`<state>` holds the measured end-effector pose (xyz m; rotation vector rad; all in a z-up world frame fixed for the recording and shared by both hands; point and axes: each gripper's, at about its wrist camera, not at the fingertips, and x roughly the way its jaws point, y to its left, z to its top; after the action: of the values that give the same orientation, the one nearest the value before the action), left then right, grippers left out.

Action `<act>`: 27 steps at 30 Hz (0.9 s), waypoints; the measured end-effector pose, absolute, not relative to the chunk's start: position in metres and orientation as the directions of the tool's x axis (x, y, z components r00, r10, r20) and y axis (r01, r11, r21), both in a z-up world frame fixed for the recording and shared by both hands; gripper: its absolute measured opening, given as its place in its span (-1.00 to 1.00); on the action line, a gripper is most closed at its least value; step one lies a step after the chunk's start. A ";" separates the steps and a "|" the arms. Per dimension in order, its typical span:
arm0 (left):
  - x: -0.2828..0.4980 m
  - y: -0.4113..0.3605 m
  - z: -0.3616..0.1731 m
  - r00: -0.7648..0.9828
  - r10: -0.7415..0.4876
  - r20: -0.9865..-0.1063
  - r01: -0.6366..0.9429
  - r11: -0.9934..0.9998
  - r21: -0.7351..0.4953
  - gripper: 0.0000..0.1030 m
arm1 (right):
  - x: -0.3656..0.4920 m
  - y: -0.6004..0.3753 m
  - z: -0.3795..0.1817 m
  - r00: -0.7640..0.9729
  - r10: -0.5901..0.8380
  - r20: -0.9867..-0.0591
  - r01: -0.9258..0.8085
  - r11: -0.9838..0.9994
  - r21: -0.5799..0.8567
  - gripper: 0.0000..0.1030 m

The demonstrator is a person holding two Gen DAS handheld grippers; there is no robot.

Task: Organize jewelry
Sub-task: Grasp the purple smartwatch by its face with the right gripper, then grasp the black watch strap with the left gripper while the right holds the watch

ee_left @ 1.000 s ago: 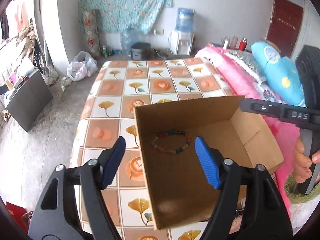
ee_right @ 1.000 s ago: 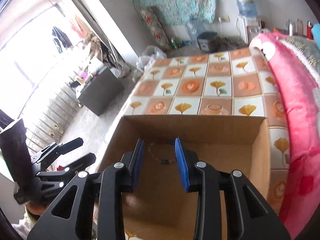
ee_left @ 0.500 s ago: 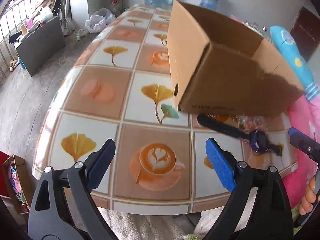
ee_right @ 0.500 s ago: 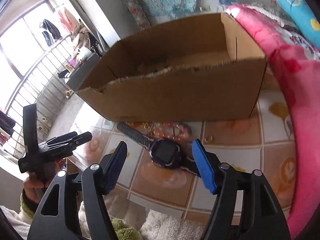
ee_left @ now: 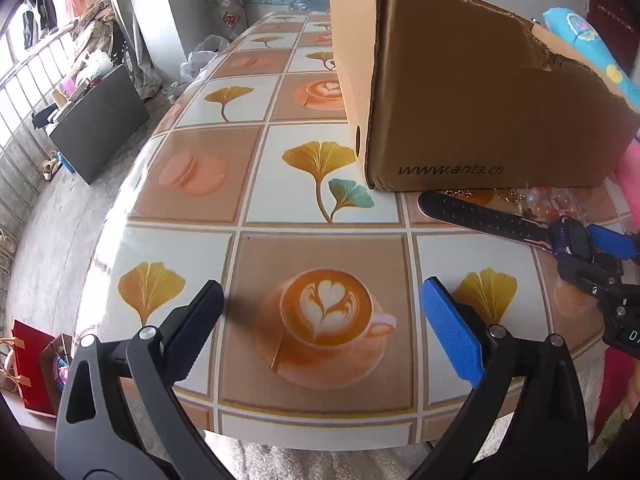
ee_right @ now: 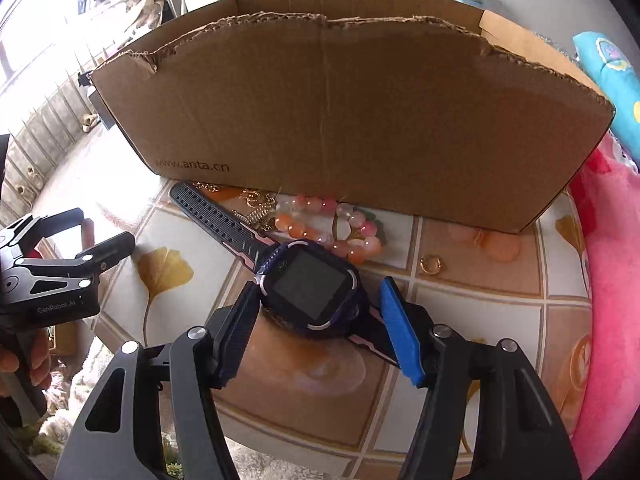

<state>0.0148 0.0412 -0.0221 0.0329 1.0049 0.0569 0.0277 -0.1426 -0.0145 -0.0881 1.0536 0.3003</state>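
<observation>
right gripper (ee_right: 316, 328) jaws part open, just closing, astride the watch (ee_right: 310, 290) on the desk (ee_right: 480, 304), contact unclear, left gripper (ee_left: 324, 312) jaws just opened wide, empty, box (ee_right: 340, 112) wall hides its inside, bead bracelet (ee_right: 340, 228) and gold chain (ee_right: 256, 204) partly hidden

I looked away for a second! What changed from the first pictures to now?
Both grippers dropped from over the open cardboard box to the table in front of it. The right gripper now straddles the watch, its jaws just closing slightly, not gripping. The left gripper opened wide, empty. Box unmoved.
</observation>
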 end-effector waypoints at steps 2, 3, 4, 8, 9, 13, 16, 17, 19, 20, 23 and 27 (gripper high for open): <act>0.019 0.039 -0.022 0.526 0.063 -0.848 -0.012 0.998 0.067 0.86 | 0.026 -0.144 -0.015 0.456 0.216 -0.863 -0.303 0.950 0.077 0.10; 0.019 0.037 -0.023 0.519 0.061 -0.853 -0.002 0.998 0.070 0.86 | 0.024 -0.144 -0.015 0.455 0.223 -0.862 -0.314 0.946 0.080 0.09; 0.020 0.037 -0.023 0.513 0.054 -0.857 0.007 0.998 0.067 0.86 | 0.023 -0.145 -0.015 0.453 0.230 -0.861 -0.324 0.943 0.081 0.07; 0.024 0.044 -0.026 0.495 0.010 -0.869 0.013 1.000 0.019 0.86 | 0.016 -0.143 -0.015 0.447 0.259 -0.857 -0.383 0.920 0.078 0.05; 0.024 0.044 -0.027 0.499 0.009 -0.866 0.015 1.000 0.020 0.86 | 0.013 -0.142 -0.016 0.445 0.268 -0.855 -0.404 0.912 0.075 0.05; 0.023 0.044 -0.028 0.515 0.004 -0.857 0.021 1.000 0.017 0.86 | 0.005 -0.143 -0.018 0.440 0.290 -0.850 -0.465 0.883 0.061 0.05; 0.021 0.045 -0.022 0.542 -0.028 -0.840 0.027 1.000 -0.016 0.86 | 0.004 -0.138 -0.019 0.437 0.300 -0.848 -0.473 0.879 0.067 0.05; 0.018 0.046 -0.017 0.568 -0.083 -0.819 0.043 0.996 -0.072 0.84 | 0.005 -0.137 -0.019 0.437 0.302 -0.848 -0.472 0.879 0.070 0.05; 0.012 0.045 -0.007 0.597 -0.206 -0.775 0.095 0.978 -0.187 0.83 | 0.004 -0.141 -0.018 0.439 0.308 -0.844 -0.472 0.878 0.075 0.05; 0.012 0.040 -0.002 0.603 -0.245 -0.759 0.124 0.969 -0.214 0.83 | 0.006 -0.142 -0.018 0.441 0.313 -0.841 -0.472 0.878 0.079 0.05; 0.017 0.022 0.000 0.584 -0.323 -0.745 0.203 0.946 -0.251 0.82 | 0.005 -0.151 -0.016 0.447 0.337 -0.828 -0.477 0.874 0.098 0.05; 0.032 0.001 -0.016 0.512 -0.364 -0.778 0.238 0.930 -0.279 0.46 | 0.005 -0.160 -0.014 0.446 0.376 -0.813 -0.474 0.869 0.142 0.05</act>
<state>0.0318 0.0007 -0.0161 -0.1425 0.9682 -0.3639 0.0046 -0.1601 -0.0145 -0.1115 0.9763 0.5273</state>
